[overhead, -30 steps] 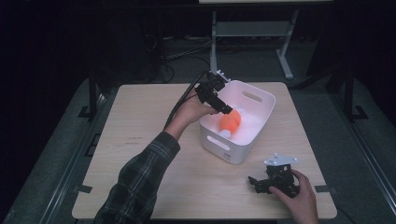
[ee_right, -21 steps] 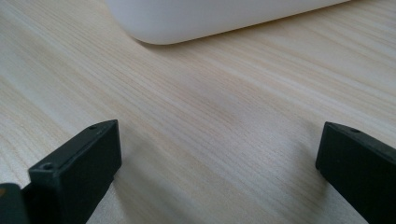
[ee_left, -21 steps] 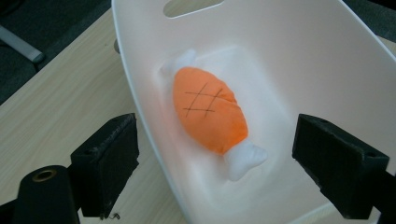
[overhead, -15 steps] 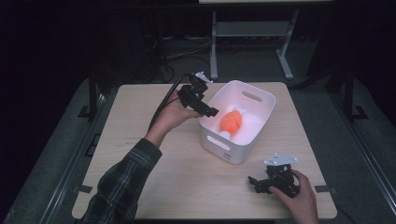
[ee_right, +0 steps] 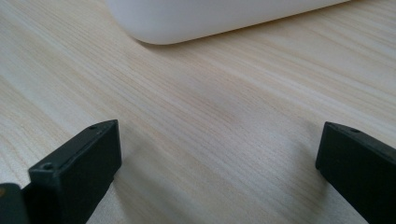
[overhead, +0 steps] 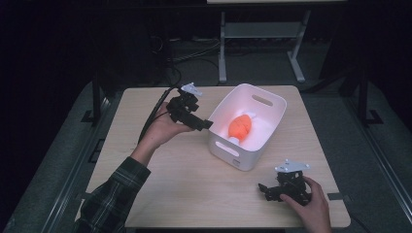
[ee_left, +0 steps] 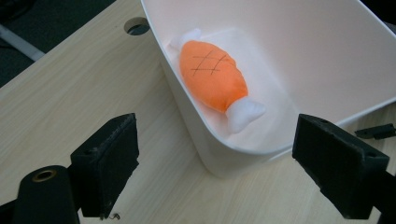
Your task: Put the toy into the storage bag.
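A: Quick pass. White plastic bin sits centre-right in the high view, angled on the light wood table, cut-out handles on both short ends.

B: Contents?

A: One orange plush drumstick, white bone tips at both ends, stitched crosshatch on the orange part. In the left gripper view it lies upper middle, along the bin's bottom against the near wall.

B: Left gripper?

A: Left gripper is left of centre in the high view, held by the left hand off the table, tips just beside the bin's left rim. Plaid sleeve comes up from the bottom left. Black cable trails back toward the upper left. Its own view shows the jaws spread wide, nothing between them, bin corner framed in the gap.

B: Touching the bin?

A: Can't tell from the high view. In its own view the pads look apart from the wall.

B: Right one?

A: Right gripper is lower right in the high view, low on the table under the right hand, pointing left, grey plate on top. Its own view: jaws released, wide apart, bare wood between them, bin's rounded base across the top edge, well apart from the jaws.

B: Anything else?

A: Round hole in the tabletop at upper left of the left gripper view. Metal stand legs behind the table, dark floor.
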